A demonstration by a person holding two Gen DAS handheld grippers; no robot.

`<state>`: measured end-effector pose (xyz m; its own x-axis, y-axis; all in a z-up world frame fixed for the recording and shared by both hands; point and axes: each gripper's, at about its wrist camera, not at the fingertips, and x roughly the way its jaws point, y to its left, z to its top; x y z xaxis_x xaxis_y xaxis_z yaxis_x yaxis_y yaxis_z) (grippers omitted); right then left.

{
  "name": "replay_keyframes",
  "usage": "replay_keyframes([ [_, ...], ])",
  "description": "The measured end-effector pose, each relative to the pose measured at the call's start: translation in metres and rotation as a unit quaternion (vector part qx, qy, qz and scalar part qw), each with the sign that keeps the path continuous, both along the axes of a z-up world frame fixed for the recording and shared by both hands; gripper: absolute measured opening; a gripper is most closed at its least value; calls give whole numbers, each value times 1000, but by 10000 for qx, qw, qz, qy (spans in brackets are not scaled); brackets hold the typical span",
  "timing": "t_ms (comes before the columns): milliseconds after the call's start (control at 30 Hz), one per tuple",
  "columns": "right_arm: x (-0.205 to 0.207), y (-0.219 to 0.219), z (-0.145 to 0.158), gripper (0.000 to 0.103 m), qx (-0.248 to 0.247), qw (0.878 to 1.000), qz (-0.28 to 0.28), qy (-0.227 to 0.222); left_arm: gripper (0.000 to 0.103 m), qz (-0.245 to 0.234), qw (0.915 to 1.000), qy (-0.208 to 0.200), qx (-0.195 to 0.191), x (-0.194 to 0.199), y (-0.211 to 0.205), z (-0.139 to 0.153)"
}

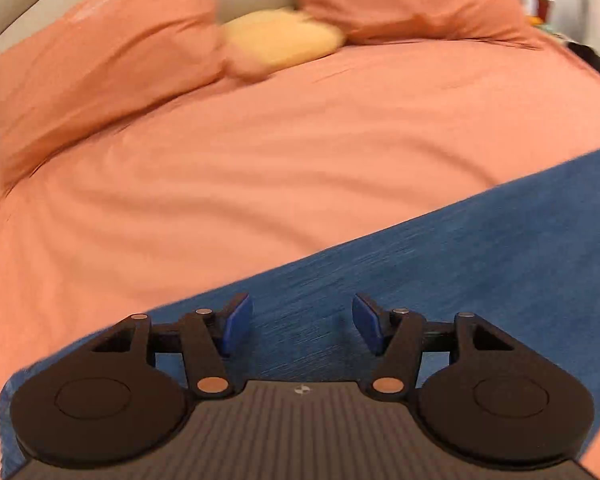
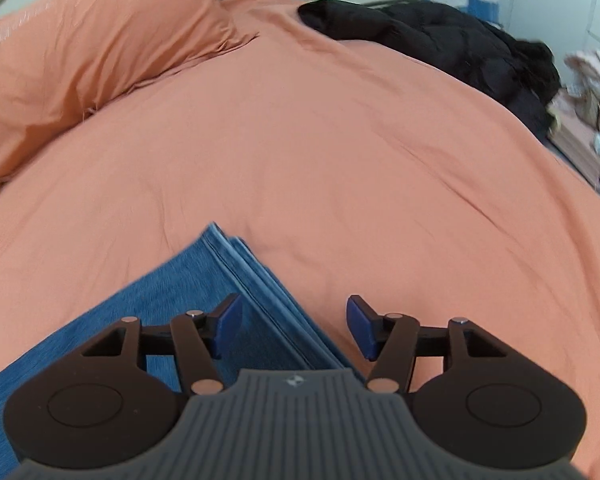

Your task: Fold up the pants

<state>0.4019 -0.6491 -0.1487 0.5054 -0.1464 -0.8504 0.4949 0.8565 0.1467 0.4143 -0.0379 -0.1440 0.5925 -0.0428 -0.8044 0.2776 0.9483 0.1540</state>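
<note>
Blue denim pants [image 2: 188,292] lie flat on the orange bed [image 2: 340,152], lower left of frame, layered edges stacked. Left claw [image 1: 302,322] and right claw [image 2: 294,326] both wide, empty. Judged heavy, limp, non-slippery; pinch all layers at the stacked corner.

pants [image 2: 172,300]: 1 | pillows [image 1: 100,60]: 2 (orange) | yellow cushion [image 1: 284,38]: 1 | black jacket [image 2: 440,40]: 1

Pants [image 2: 172,300] lie on the bed [image 2: 340,160], pillows [image 1: 100,60] behind.
</note>
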Motion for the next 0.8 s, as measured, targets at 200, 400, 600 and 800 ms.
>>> replay_keyframes([
  [200,-58,-28,-16,51,1012,9929,-604,-150,60,-801,9967,63,91,-3,-90,0],
  [400,-78,-43,-54,49,2171,9684,-1082,-585,59,-1208,9924,185,160,3,-147,-14],
  [600,-75,-45,-82,15,2557,9563,-1091,-905,55,-1524,9875,326,228,22,-174,-27],
  [800,-79,-47,-81,6,2414,9610,-587,-1217,44,-1603,9857,276,446,50,-198,-46],
])
